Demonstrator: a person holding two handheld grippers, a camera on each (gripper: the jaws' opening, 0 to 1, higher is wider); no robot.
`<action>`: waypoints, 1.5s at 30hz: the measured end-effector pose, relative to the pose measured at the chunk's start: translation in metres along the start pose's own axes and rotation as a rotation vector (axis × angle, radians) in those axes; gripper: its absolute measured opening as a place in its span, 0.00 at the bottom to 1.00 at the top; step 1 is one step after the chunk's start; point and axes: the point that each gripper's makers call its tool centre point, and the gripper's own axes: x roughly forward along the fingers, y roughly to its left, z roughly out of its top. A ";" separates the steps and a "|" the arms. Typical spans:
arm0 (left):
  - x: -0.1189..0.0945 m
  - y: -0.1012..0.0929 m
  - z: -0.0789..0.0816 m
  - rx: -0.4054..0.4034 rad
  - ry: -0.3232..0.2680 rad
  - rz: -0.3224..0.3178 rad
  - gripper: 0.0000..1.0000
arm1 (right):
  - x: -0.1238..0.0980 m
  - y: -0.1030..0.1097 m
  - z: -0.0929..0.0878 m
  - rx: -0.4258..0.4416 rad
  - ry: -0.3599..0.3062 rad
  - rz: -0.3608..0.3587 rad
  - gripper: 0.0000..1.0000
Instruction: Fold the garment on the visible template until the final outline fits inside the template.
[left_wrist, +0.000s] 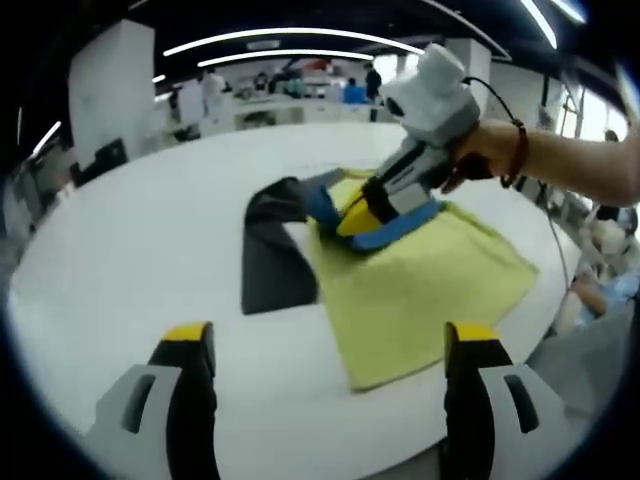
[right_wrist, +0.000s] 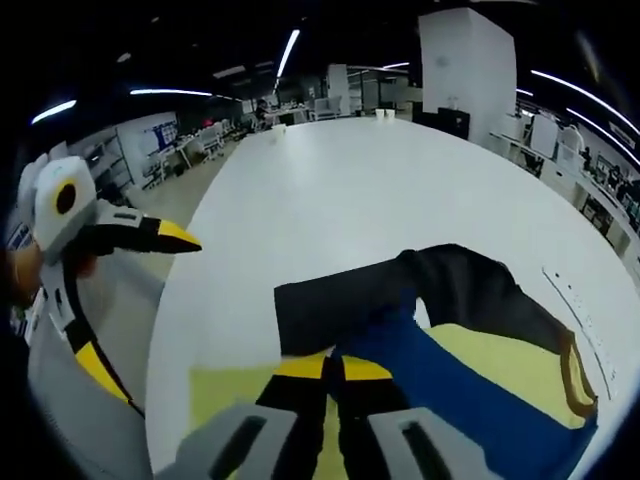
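While the right gripper is pinched on the blue-and-charcoal garment, soft bunched cloth partly over the flat yellow-green template on the smooth white table, the left gripper hovers, jaws spread. Garment sleeves drape off the template's edge.

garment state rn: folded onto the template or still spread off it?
Partly folded. The garment has its blue part bunched on the yellow template, held by the right gripper, while its dark part lies off the template on the white table.

garment: dark grey and blue, partly folded, lying crumpled across the template's far edge
template: flat yellow-green cloth sheet, spread on table
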 end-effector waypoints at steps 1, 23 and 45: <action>0.000 0.000 0.000 -0.001 -0.001 -0.001 0.91 | 0.001 0.000 -0.002 0.016 0.002 0.000 0.00; 0.020 0.001 0.044 0.073 -0.043 -0.038 0.91 | -0.053 -0.059 -0.034 0.123 -0.052 -0.199 0.52; 0.062 -0.028 0.083 0.121 -0.084 -0.147 0.86 | -0.128 -0.124 -0.123 0.225 -0.019 -0.423 0.50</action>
